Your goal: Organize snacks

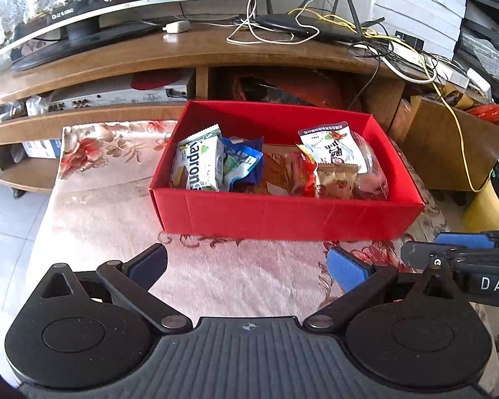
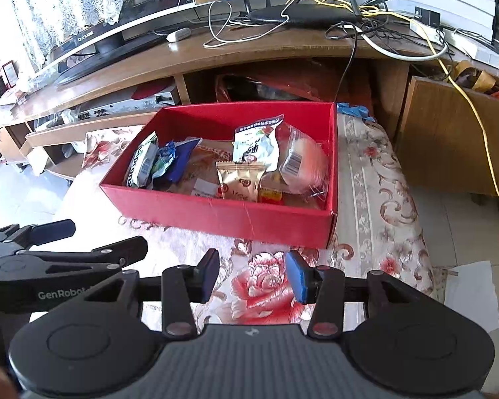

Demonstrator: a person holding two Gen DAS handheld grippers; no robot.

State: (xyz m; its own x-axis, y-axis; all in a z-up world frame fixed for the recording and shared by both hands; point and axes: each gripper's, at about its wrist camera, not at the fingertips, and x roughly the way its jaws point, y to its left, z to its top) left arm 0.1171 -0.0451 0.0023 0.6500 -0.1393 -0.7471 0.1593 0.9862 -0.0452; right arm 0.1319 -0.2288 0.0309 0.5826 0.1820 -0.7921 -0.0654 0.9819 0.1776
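Now, with both the left gripper (image 1: 246, 267) and right gripper (image 2: 252, 276) wide and empty, we should straighten the leaning packets (image 1: 198, 163) inside the red box (image 1: 282, 212) gently.

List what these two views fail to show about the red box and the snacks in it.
- Floor of the red box: hidden in both wrist views by its near wall and the packets.
- Brown packet: mostly covered by neighbouring packets; print unreadable.
- Blue packet: half hidden behind the Kaprons packet in the right view.
- Clear-wrapped snack: glare blurs its contents.
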